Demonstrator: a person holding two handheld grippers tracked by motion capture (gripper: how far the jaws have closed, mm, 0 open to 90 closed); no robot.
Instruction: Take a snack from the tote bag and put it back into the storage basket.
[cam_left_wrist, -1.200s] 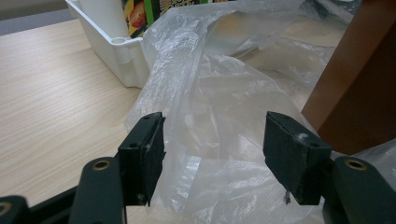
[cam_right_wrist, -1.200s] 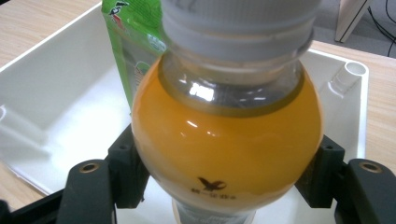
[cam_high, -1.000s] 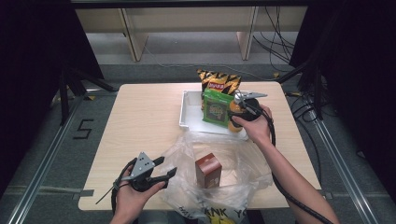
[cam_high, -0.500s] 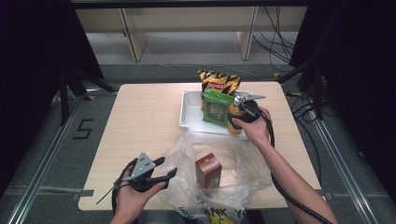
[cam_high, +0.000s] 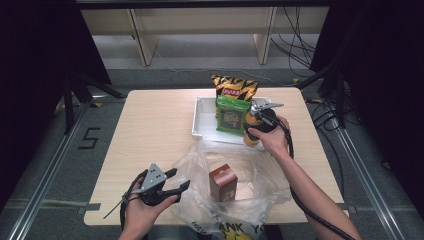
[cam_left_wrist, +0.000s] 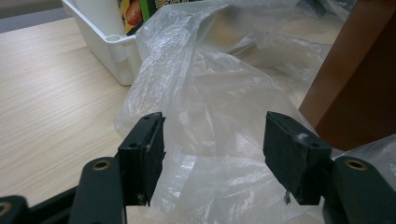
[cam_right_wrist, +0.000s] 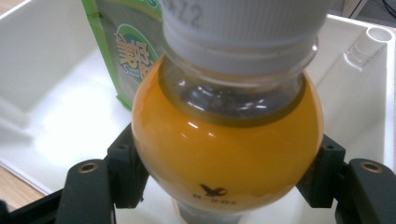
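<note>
Right claw (cam_right_wrist: 224, 186) clenched on the upright orange bottle (cam_right_wrist: 227, 154).
Plastic bag (cam_high: 235, 170) lies lower left of it in the high view; left claw (cam_left_wrist: 212, 154) released there.

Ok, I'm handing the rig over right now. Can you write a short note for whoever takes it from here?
Right gripper: jaws closed on the orange juice bottle, held over the white tray.
Left gripper: open, jaws on either side of the clear plastic bag's edge, not pinching it.
Things: brown carton stands upright in the bag; green snack pouch and black-and-yellow chip bag stand in the tray.
Done: carton bagged, bottle gripped.
Left, most likely: move the bottle to the bag, then the pouch and chips; hold the bag mouth open.
</note>
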